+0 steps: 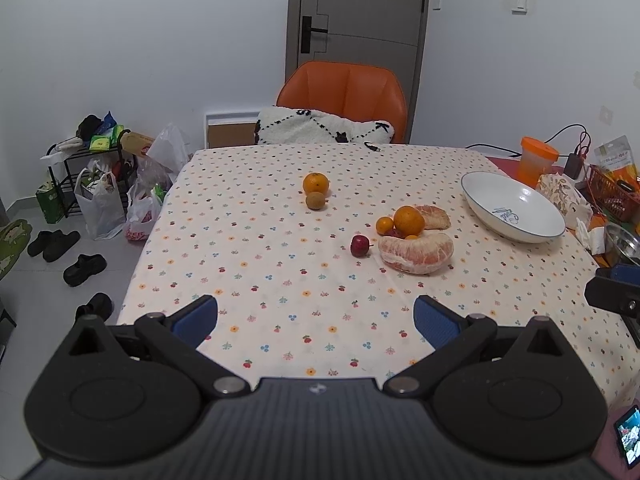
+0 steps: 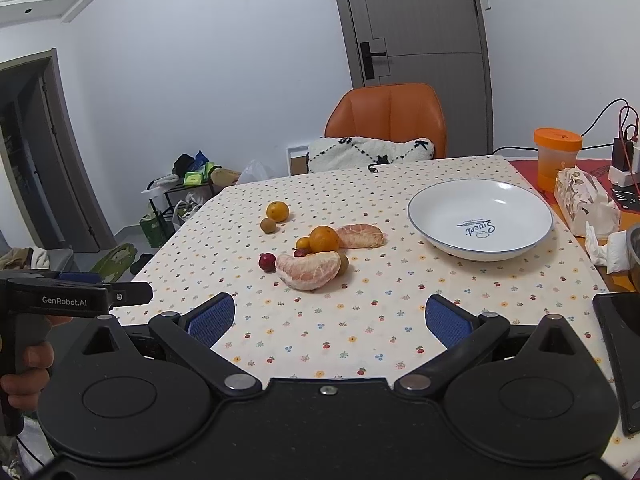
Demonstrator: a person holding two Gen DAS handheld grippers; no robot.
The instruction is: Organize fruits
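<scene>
Fruit lies on the flowered tablecloth. A peeled pomelo half sits nearest, with a small red fruit to its left. Behind it are an orange, a small tangerine and a second pomelo piece. Farther back stand another orange and a brown kiwi. An empty white bowl stands at the right. My left gripper and right gripper are open and empty above the table's near edge.
An orange chair with a white cushion stands behind the table. An orange-lidded jar, a tissue pack, cables and a red basket crowd the right side. Bags, a rack and shoes are on the floor at the left.
</scene>
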